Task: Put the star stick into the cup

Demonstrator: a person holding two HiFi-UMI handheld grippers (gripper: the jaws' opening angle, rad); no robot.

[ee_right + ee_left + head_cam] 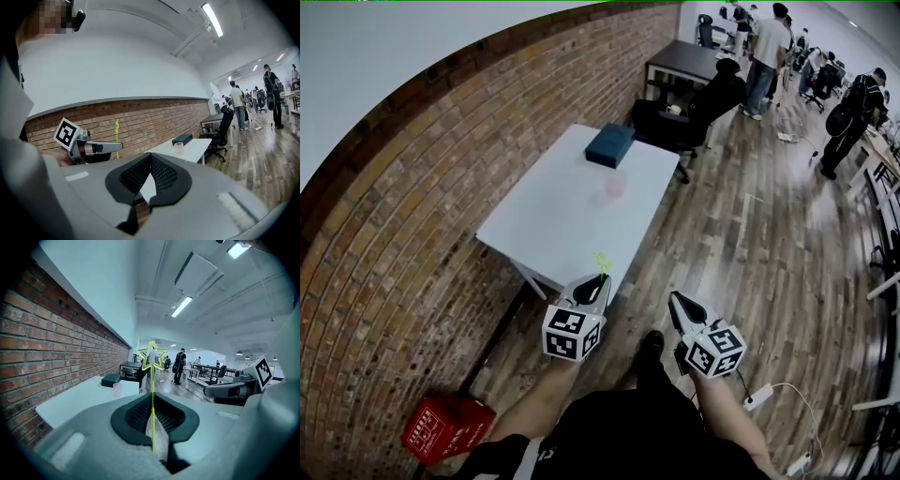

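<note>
Left gripper clamps the star stick upright, right gripper is closed and empty, both well apart from the cup on the bench.

The star stick is a skinny yellow-green rod with an open outline star on top. It stands pretty much upright dead centre in the left gripper view, pinched between the closed jaws of the left hand-held gripper. The cup is a small see-through pinkish one, upright on the white table in the upper middle of the head view, toward the table's far end and well apart from the stick.
</note>
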